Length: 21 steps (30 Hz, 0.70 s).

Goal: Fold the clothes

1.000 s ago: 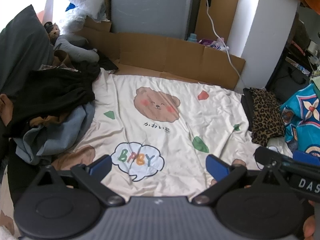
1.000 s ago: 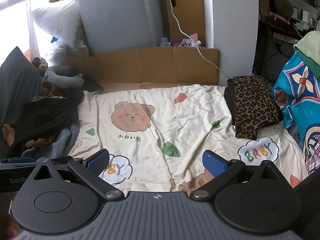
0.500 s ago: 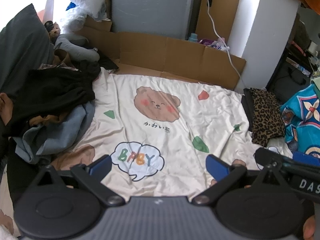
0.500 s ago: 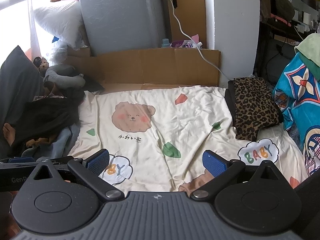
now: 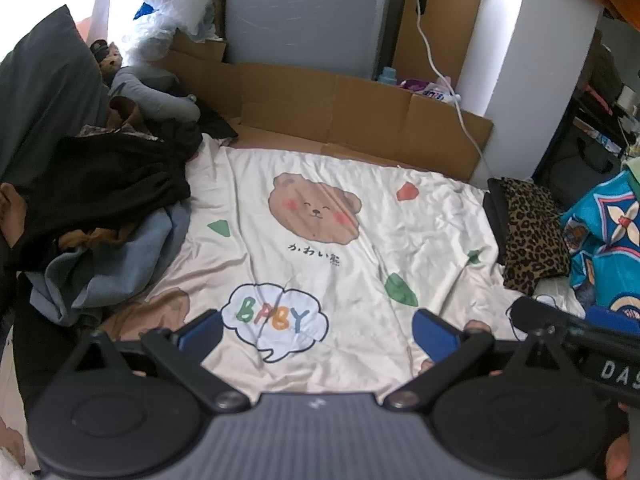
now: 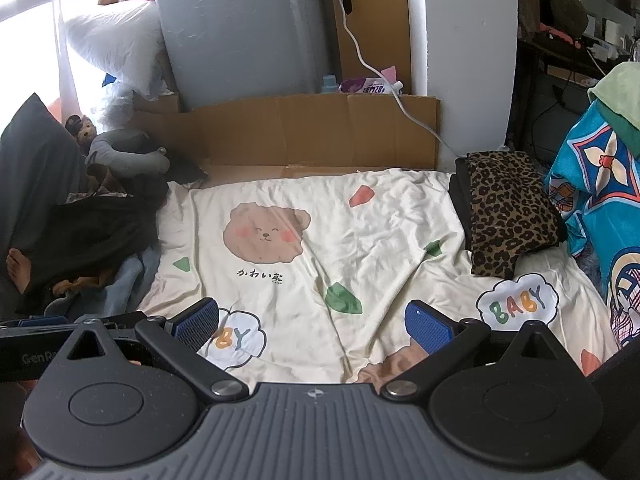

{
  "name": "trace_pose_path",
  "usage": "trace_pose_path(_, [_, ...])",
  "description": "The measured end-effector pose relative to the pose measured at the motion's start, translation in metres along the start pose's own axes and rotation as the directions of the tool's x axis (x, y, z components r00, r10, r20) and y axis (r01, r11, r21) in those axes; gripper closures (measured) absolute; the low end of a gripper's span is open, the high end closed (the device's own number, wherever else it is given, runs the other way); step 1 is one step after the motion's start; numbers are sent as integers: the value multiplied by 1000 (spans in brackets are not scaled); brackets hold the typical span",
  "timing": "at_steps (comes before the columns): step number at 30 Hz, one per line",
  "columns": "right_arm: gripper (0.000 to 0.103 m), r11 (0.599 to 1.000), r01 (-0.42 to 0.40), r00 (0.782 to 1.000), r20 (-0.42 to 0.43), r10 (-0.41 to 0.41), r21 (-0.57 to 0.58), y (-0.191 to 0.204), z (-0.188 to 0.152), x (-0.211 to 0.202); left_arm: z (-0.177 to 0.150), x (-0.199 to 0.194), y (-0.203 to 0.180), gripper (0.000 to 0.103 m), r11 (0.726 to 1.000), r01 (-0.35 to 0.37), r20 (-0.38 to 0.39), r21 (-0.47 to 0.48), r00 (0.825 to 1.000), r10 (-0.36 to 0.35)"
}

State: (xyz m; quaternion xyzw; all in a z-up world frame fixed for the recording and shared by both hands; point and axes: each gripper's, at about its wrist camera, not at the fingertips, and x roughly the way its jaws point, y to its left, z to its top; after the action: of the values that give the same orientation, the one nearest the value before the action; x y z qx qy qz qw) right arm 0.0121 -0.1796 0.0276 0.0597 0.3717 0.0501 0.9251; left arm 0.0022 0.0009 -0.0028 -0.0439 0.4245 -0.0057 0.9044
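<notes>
Both sets of jaws stand wide apart and hold nothing. The left gripper [image 5: 316, 330] and the right gripper [image 6: 312, 320] hang side by side above the near part of the cream bedsheet printed with brown bears and "BABY" clouds [image 5: 320, 240], which lies bare straight ahead of both.

The clothes to be folded sit off to the sides. Ahead and to the left of the left jaws lies a heap of loose garments [image 5: 100, 216]: a black soft one on top, a grey-blue one spilling out beneath it, and a scrap of brown fabric between them. Ahead and to the right of the right jaws lies a leopard-print garment over a black layer [image 6: 508, 216], which already looks folded into a flat block.

By their drape, the heaped garments are probably light, limp and without any stiffness. A pinch in the middle would likely raise a bunched wad and perhaps drag the neighbouring piece along. The safer hold is on a free edge or corner, or a seam where the cloth is doubled. The blue pads [image 6: 430, 326] look ribbed, so thin fabric should stay put once pinched. The black piece, being on top, seems the one to take first.
</notes>
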Motion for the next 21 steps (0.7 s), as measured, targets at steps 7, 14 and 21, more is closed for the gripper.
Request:
trace_pose_path(7, [1,1000,6,1000,3,-6,6,8,-3,-3,1,2,1,1,1000,-1,-3,-5,1000,1])
trace_pose_path(14, [1,1000,11,1000,9,-11,-2,10,-5,-5,0,3,2,1,1000,0,-3,-8,1000,0])
trace_pose_path(21, [1,1000,18,1000,7,-18,2,3,-2,-6,1,0,2,1,1000,6,9,-11,1000,-6])
